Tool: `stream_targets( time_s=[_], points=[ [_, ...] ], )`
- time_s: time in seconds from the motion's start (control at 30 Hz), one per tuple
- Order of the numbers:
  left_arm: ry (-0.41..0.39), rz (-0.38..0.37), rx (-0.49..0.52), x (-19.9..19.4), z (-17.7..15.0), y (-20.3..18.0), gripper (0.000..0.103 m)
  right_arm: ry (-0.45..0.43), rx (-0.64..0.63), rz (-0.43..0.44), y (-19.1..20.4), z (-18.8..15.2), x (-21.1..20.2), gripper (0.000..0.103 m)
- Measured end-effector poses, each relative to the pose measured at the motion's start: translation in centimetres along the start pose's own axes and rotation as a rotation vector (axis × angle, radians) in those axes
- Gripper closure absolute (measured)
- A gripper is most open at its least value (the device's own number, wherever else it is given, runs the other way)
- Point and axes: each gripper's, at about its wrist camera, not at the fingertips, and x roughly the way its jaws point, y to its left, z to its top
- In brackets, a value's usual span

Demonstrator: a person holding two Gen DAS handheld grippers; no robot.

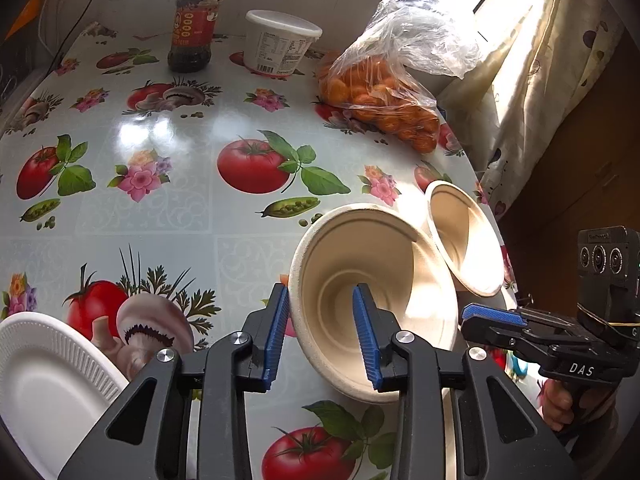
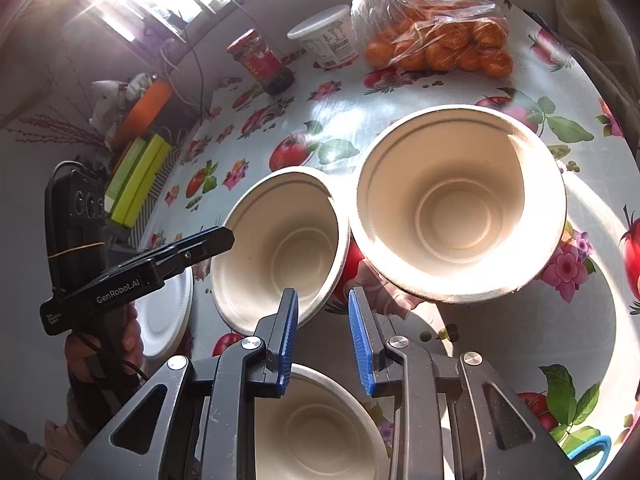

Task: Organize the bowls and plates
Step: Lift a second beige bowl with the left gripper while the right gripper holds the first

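Three beige paper bowls sit on the fruit-print tablecloth. In the left wrist view, my left gripper [image 1: 322,330] is open, its jaws on either side of the near rim of one bowl [image 1: 384,280]; a second bowl [image 1: 466,236] stands behind it. A white foam plate [image 1: 44,380] lies at lower left. My right gripper [image 1: 476,314] enters from the right there. In the right wrist view, my right gripper [image 2: 324,338] is open above a near bowl [image 2: 316,428], with a middle bowl [image 2: 280,244] and a larger-looking bowl [image 2: 460,204] ahead. The left gripper [image 2: 216,240] and the plate [image 2: 164,316] show at left.
At the table's far side stand a red-labelled jar [image 1: 194,26], a white tub [image 1: 280,42] and a plastic bag of oranges [image 1: 380,96]. A curtain [image 1: 540,80] hangs beyond the table's right edge. Green boxes [image 2: 136,176] and clutter lie off the table's left edge.
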Motion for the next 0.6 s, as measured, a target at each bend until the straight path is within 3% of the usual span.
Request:
stream_targets(
  time_s=[0.17,0.6],
  points=[
    [-0.011,0.015,0.014,0.1,-0.19,-0.23,0.082,0.007,0.014,0.002,-0.31,-0.01,0.51,0.083],
    [-0.026,0.025,0.016,-0.02,-0.16,-0.22,0.089,-0.001,0.036,0.01,-0.65,-0.01,0.55,0.085]
  ],
)
